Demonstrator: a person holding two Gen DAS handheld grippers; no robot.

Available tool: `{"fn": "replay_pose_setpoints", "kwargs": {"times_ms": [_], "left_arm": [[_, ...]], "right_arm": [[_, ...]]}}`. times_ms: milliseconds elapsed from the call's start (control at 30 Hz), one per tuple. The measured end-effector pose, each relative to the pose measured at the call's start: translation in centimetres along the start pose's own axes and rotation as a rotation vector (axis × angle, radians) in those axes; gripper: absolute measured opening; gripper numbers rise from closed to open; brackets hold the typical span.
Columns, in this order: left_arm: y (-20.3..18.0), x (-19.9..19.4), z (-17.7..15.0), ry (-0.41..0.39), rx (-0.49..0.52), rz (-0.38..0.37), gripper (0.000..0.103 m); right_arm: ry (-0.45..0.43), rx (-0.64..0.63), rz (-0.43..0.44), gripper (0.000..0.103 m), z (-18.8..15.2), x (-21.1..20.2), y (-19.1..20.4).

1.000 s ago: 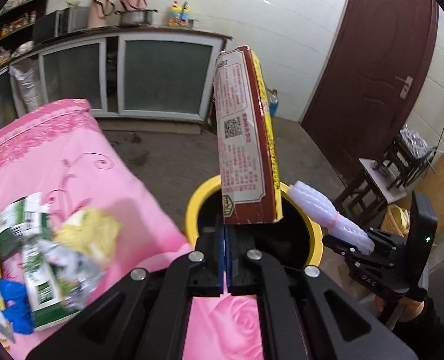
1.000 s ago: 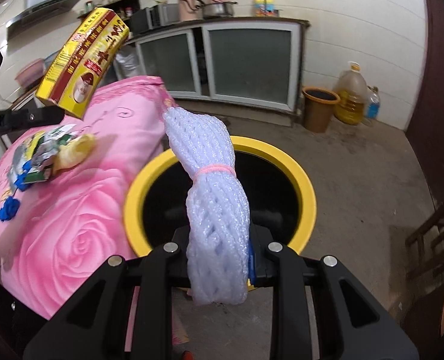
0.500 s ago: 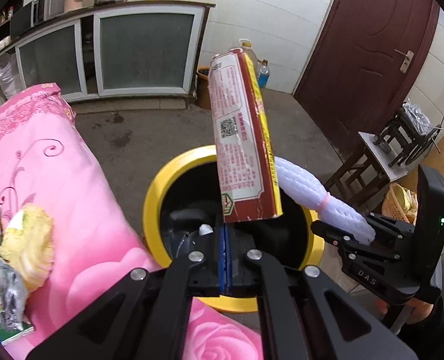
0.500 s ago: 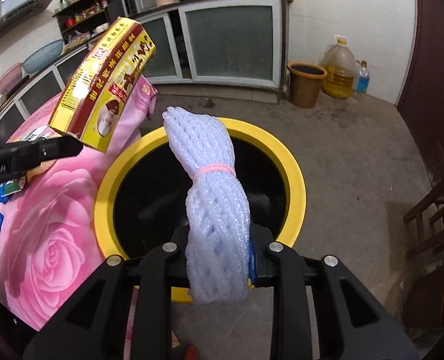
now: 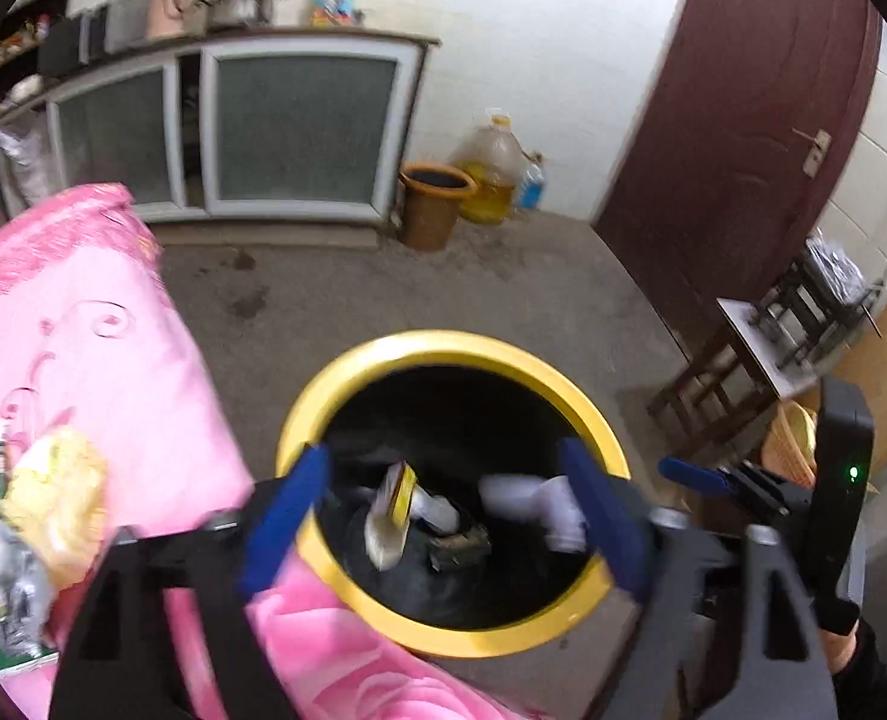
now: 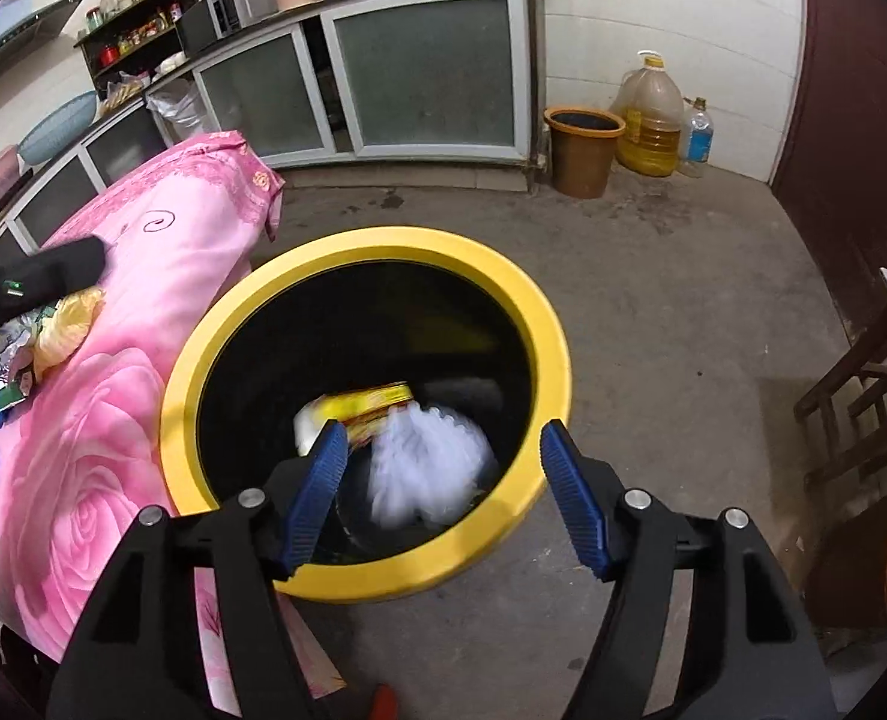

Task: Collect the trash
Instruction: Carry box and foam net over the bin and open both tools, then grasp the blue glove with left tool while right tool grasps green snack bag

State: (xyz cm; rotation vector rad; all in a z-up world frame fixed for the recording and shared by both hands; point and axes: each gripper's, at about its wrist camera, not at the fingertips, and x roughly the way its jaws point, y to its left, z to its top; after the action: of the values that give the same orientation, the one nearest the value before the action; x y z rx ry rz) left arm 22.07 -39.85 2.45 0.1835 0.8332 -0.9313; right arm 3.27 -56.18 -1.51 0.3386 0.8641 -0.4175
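Both grippers hang over the yellow-rimmed black bin point(image 5: 443, 354) point(image 6: 539, 324). My left gripper point(image 5: 443, 516) is opening, its blue pads wide apart with nothing between them. The red and yellow box point(image 5: 392, 513) point(image 6: 377, 405) lies inside the bin. My right gripper point(image 6: 443, 492) is opening too, and the white foam net point(image 6: 425, 468) is free of its pads, blurred, falling inside the bin. In the left wrist view the foam net point(image 5: 539, 501) shows low in the bin and the right gripper point(image 5: 707, 480) is at the right. More wrappers point(image 5: 35, 510) lie on the pink cloth.
A table under a pink rose cloth point(image 6: 113, 360) stands left of the bin. A brown bucket point(image 6: 584, 147) and oil bottles point(image 6: 650, 117) stand by the far cabinets. Wooden stools point(image 5: 761, 354) and a dark red door point(image 5: 737, 120) are on the right.
Both grippers moved over the bin and opened. The box left my left gripper and the foam net left my right gripper; both are now inside the bin.
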Motion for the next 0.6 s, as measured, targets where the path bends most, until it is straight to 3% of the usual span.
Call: {"fn": "replay_pose_setpoints", "kwargs": {"times_ms": [133, 300, 600], "left_arm": [[0.8, -3.0, -0.4, -0.072, -0.019, 0.033, 0.095], [3.3, -7.8, -1.9, -0.14, -0.037, 0.054, 0.095], [10.6, -18.5, -6.9, -0.254, -0.081, 0.18, 0.095]], "right_arm": [[-0.024, -0.002, 0.024, 0.065, -0.2, -0.9, 0.1], [-0.069, -0.039, 0.069, 0.065, -0.2, -2.0, 1.4], [-0.17, -0.163, 0.17, 0.065, 1.2, -4.0, 7.7]]}}
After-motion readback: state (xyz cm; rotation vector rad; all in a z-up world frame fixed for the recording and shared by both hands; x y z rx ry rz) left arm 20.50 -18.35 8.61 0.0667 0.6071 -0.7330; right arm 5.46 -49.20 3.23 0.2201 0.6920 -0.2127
